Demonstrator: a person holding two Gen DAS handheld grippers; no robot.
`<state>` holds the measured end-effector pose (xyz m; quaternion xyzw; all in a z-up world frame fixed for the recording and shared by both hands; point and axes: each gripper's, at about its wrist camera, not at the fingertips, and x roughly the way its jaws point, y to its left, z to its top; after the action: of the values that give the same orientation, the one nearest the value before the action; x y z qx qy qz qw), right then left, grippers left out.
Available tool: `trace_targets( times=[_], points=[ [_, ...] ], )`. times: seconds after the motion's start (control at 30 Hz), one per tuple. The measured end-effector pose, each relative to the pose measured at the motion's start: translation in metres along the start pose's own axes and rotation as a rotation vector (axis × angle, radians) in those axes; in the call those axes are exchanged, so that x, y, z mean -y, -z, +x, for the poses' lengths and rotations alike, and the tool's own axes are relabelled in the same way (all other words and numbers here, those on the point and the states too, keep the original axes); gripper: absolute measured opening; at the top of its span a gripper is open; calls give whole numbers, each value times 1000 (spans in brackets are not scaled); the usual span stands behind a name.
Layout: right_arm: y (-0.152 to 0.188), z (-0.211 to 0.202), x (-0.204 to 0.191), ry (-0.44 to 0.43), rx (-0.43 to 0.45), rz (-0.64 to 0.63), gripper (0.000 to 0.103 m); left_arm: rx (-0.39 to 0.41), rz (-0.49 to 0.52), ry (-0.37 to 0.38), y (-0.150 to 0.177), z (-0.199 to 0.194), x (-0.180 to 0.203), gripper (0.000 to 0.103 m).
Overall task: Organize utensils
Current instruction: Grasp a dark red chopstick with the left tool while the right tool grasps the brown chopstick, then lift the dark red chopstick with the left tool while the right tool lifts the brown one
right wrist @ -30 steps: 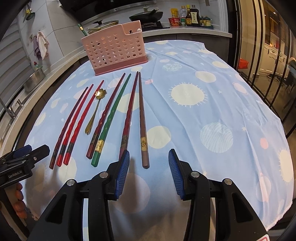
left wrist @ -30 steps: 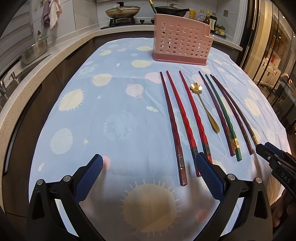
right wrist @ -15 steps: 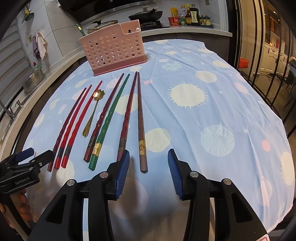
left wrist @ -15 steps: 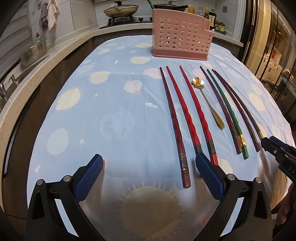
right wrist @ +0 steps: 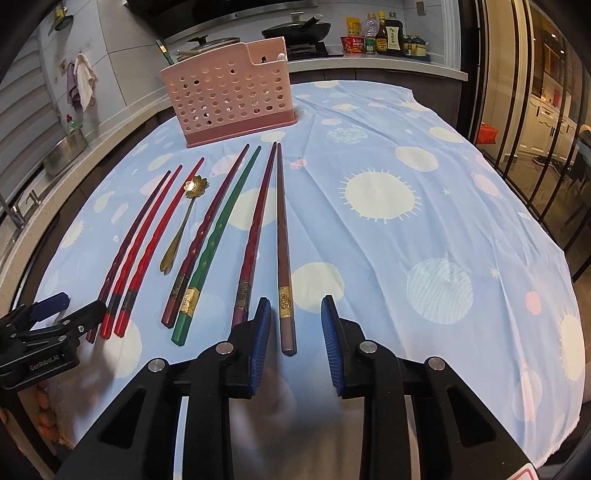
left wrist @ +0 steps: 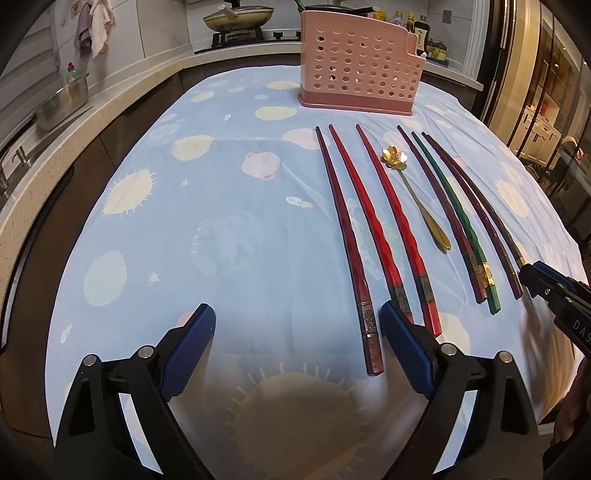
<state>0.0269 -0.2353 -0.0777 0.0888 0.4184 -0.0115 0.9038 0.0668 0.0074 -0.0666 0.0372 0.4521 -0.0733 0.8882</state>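
Observation:
Several chopsticks lie side by side on a blue cloth: dark red [left wrist: 347, 236], red [left wrist: 369, 218], green [right wrist: 218, 240], maroon [right wrist: 255, 229] and brown [right wrist: 283, 243]. A gold flower-headed spoon [left wrist: 413, 195] lies among them. A pink perforated utensil holder [left wrist: 358, 79] stands upright at the far end; it also shows in the right wrist view [right wrist: 231, 92]. My left gripper [left wrist: 297, 345] is open wide, its right finger by the red chopsticks' near ends. My right gripper [right wrist: 293, 334] is open, its fingers straddling the brown chopstick's near end.
The table [right wrist: 424, 229] is covered by a blue cloth with sun and planet prints. A kitchen counter with a sink and steel pot [left wrist: 62, 105] runs along the left. A stove with pans [left wrist: 238, 16] and sauce bottles [right wrist: 380, 37] stand behind the holder.
Both grippers have moved forward toward the chopsticks' near ends. The right gripper's fingers now flank the brown chopstick's end. Nothing on the cloth has moved.

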Motion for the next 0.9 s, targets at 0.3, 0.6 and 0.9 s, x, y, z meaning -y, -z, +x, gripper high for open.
trace_targets(
  times=[0.3, 0.6, 0.9],
  points=[
    [0, 2, -3, -1, -1, -10, 22, 11, 21, 50, -2, -5, 5, 55],
    [1, 1, -3, -5, 0, -16, 10, 1, 25, 117, -1, -7, 8, 19],
    [4, -2, -2, -12, 3, -16, 7, -23, 2, 167, -1, -9, 3, 8]
  ],
)
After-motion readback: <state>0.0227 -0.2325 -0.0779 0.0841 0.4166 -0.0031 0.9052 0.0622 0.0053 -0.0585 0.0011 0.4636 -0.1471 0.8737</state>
